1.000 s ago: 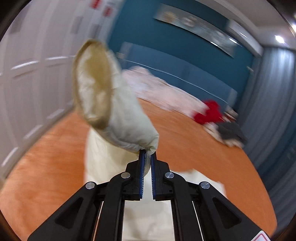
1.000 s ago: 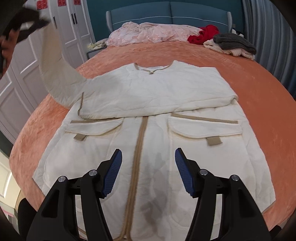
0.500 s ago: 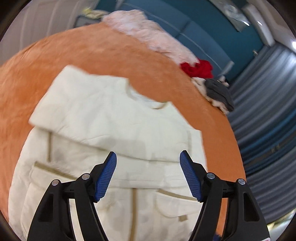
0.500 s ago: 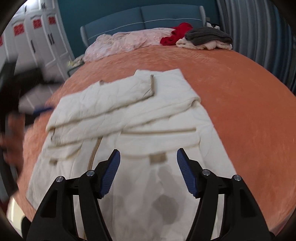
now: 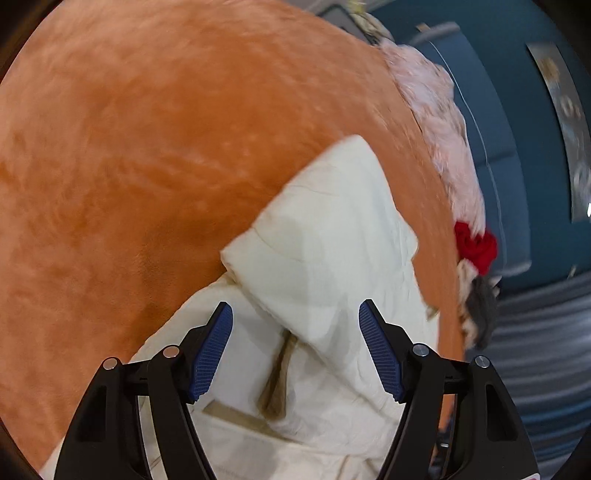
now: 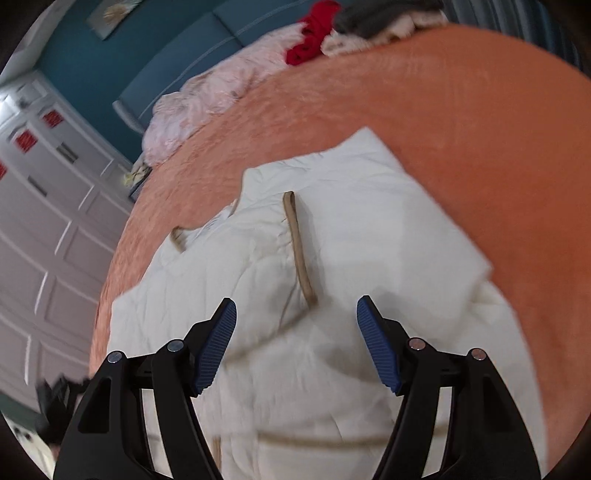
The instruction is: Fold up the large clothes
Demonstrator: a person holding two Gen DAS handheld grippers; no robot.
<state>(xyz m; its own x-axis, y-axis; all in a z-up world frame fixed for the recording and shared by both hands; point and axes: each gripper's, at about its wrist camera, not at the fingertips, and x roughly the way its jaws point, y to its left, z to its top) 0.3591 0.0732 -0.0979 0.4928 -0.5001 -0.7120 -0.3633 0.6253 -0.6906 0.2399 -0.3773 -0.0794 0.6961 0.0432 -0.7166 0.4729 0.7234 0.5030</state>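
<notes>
A cream jacket [image 6: 332, 258] lies spread on the orange bed [image 6: 480, 129], both sleeves folded across its chest, one tan-trimmed cuff [image 6: 299, 251] lying on top. The left gripper [image 5: 295, 354] hangs over the jacket with its blue-padded jaws wide apart, holding nothing. The right gripper [image 6: 295, 350] is likewise spread and empty above the jacket. Pink bedding [image 6: 207, 99], a red garment [image 6: 310, 33] and grey clothes [image 6: 376, 18] sit by the headboard.
</notes>
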